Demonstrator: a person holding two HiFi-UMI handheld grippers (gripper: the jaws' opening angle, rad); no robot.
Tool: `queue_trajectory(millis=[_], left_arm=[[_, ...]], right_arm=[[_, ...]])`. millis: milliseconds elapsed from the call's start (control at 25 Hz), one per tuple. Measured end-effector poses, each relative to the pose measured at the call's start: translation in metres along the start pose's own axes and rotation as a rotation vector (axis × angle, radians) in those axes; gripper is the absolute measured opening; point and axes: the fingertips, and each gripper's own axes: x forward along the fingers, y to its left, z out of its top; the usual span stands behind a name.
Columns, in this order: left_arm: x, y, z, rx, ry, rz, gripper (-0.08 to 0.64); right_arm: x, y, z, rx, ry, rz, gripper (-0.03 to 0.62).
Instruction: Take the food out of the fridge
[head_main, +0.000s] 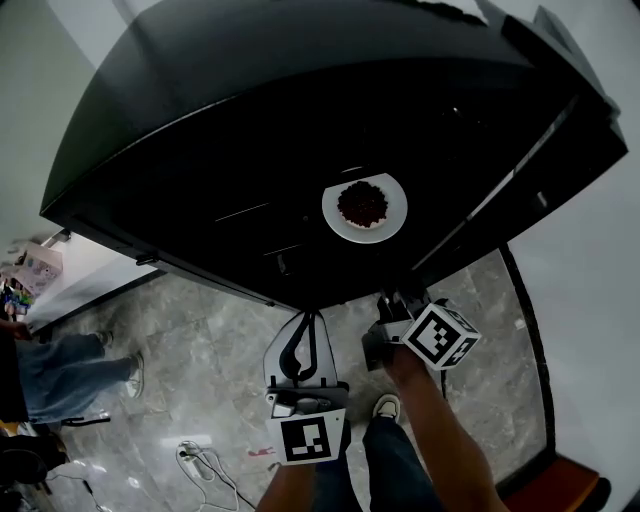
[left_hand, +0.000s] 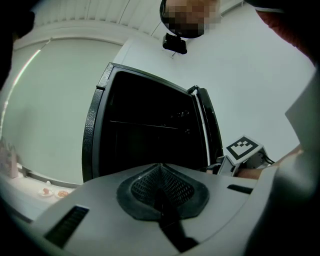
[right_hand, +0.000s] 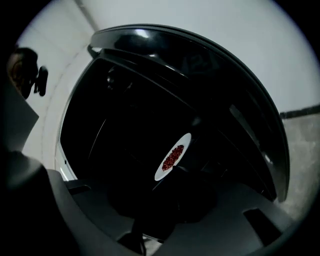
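Observation:
A black fridge (head_main: 250, 120) stands open below me, its inside dark. On a shelf inside rests a white plate (head_main: 335, 222) heaped with dark red food (head_main: 362, 203). My right gripper (head_main: 398, 303) hovers at the fridge's lower front edge, short of the plate, and looks shut and empty. In the right gripper view the plate (right_hand: 186, 139) and food (right_hand: 172, 156) lie just beyond the right gripper (right_hand: 172, 172). My left gripper (head_main: 303, 335) hangs over the floor outside the fridge, pads pressed together on nothing. The left gripper (left_hand: 160, 167) faces the open fridge (left_hand: 145, 145).
The fridge door (left_hand: 207, 130) is swung open at the right. A person in jeans (head_main: 60, 370) stands on the marble floor at left. A white cable (head_main: 205, 460) lies on the floor. A white counter (head_main: 70, 275) runs along the left wall.

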Motion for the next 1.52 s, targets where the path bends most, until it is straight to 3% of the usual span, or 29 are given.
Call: queue_trajectory(millis=[240,360,640,920,1520], left_arm=[[0.000,0.004,0.003,-0.001,-0.006,-0.002,0.014],[0.000,0.005,0.003,0.000,-0.006,-0.003,0.014],[0.003,0.011,0.001,0.004,-0.001,0.000,0.014],[0.006,0.014,0.001,0.005,-0.001,0.004,0.014],[0.005,0.012,0.002,0.018,-0.001,0.008,0.014]], right_arm=[[0.020,-0.017,0.001,0.384,-0.093,0.015,0.107],[0.030,-0.022,0.000,0.479,-0.117,0.029,0.107],[0.043,-0.029,-0.003,0.564,-0.141,0.043,0.107],[0.048,-0.022,0.000,0.571,-0.143,0.061,0.059],[0.027,-0.017,-0.006,0.649,-0.140,0.052,0.032]])
